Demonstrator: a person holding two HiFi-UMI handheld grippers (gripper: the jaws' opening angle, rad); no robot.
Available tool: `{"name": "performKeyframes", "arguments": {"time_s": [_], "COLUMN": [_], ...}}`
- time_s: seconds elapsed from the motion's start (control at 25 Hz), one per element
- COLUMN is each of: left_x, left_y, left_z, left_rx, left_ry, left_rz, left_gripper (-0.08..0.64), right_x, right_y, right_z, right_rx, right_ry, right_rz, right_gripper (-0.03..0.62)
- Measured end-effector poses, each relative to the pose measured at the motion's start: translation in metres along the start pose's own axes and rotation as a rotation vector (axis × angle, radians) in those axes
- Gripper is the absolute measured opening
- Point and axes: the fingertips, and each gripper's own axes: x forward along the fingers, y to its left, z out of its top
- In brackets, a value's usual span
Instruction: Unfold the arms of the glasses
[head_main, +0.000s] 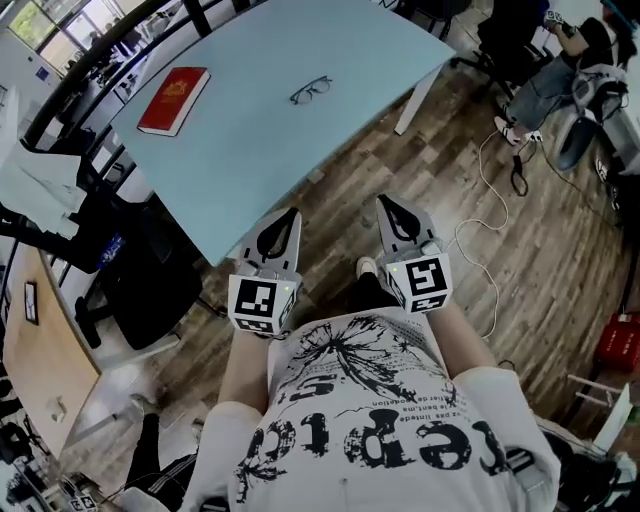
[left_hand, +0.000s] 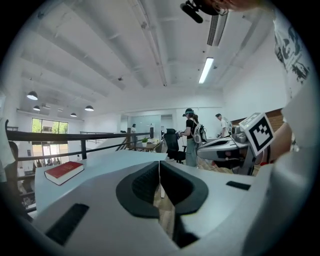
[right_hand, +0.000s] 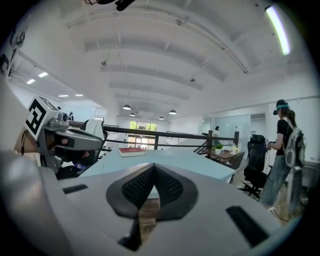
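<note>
Glasses (head_main: 311, 90), head view: dark-framed pair lying on the far middle of the pale blue table (head_main: 250, 150), well apart from both tongs; whether the arms are folded is too small to tell. Red book (head_main: 174, 100) lies to the left of the glasses, far-left on the same table. Left tongs (head_main: 288, 218) and right tongs (head_main: 390, 208) are held side by side at the table's near edge, above the wood-plank floor (head_main: 470, 180), both pressed together and holding nothing. Step in hand, as judged: the approach, with no contact made yet. The next move calls for carrying both tongs out over the table to the glasses and parting them, one to steady the frame and the other to swing an arm outward. Left gripper view: left tongs (left_hand: 160, 167) meet along one line with nothing between; the book (left_hand: 63, 171) sits far left on the table, the right tongs (left_hand: 235, 147) are alongside at right, and the glasses cannot be made out. Right gripper view: right tongs (right_hand: 152, 170) are closed to a point and empty; the book (right_hand: 131, 151) lies beyond them on the table. Room: open office with a white ceiling, strip and pendant lights, a dark railing (right_hand: 175, 134), office chairs, loose cables on the floor and people standing far off.
</note>
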Motion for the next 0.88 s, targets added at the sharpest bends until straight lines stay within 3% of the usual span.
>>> {"name": "performKeyframes", "arguments": {"time_s": [0.24, 0.4, 0.64, 0.88], "left_x": [0.115, 0.164, 0.204, 0.250], "left_y": [0.015, 0.020, 0.040, 0.085], "left_z": [0.021, 0.030, 0.012, -0.006], "left_rx": [-0.043, -0.030, -0.060, -0.080], "left_ry": [-0.006, 0.006, 0.067, 0.110], "left_rz": [0.113, 0.191, 0.253, 0.302], "left_gripper": [0.020, 0.020, 0.020, 0.020], "right_x": [0.072, 0.112, 0.166, 0.235], "right_y": [-0.102, -0.151, -0.183, -0.193], "right_z": [0.006, 0.001, -0.015, -0.030], "right_rx": [-0.034, -0.035, -0.026, -0.054], "right_ry": [-0.001, 0.021, 0.080, 0.137], "right_rz": [0.101, 0.162, 0.228, 0.300], "right_gripper": [0.011, 0.011, 0.011, 0.011]}}
